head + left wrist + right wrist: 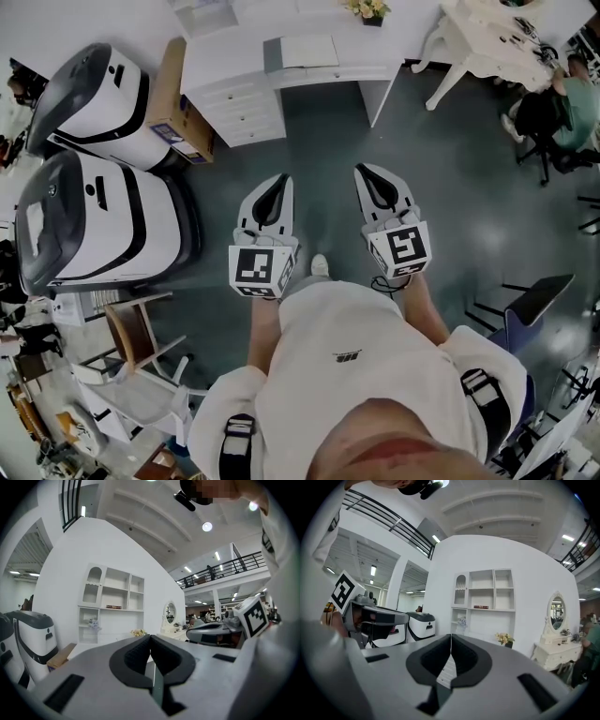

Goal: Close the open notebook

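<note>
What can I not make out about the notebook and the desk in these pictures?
- Notebook, head view: too small to read its pages.
- Notebook, gripper views: the left gripper and right gripper cover the top of the desk, so it is hidden.
- Flowers, head view: cut by the top edge.
</note>
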Demonstrator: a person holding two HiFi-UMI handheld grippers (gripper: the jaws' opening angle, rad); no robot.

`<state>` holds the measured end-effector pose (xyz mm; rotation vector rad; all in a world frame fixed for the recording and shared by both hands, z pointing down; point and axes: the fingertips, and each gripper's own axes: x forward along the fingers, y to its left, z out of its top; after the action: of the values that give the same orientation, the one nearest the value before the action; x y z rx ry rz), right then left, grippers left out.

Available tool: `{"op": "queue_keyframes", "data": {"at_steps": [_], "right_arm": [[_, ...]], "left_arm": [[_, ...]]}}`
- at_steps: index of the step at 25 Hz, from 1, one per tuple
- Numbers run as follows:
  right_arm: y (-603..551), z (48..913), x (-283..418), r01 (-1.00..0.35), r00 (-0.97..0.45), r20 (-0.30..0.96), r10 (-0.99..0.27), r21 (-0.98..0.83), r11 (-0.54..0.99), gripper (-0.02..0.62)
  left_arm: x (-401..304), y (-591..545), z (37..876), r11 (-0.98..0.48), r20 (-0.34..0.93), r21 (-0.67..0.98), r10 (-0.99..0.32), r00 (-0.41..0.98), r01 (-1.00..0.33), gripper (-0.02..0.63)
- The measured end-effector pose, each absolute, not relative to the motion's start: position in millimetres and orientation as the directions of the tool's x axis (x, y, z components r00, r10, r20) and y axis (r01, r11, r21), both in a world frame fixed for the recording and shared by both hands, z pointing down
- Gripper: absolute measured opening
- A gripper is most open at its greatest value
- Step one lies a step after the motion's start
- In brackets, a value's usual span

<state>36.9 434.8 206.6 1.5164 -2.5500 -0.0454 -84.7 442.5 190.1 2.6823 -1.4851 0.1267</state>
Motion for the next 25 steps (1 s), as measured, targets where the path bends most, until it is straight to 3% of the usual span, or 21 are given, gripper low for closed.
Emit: {"op": "queue_keyframes", "data": {"at_steps": [25], "right_arm": [[309, 224, 41, -0.89, -0.425, 0.153, -0.892, 0.111, 0.443, -0.003]], "left_arm": [[-85, 310, 210, -0.549, 0.123, 0.037, -0.827, 0.549, -0.835, 0.0]]}}
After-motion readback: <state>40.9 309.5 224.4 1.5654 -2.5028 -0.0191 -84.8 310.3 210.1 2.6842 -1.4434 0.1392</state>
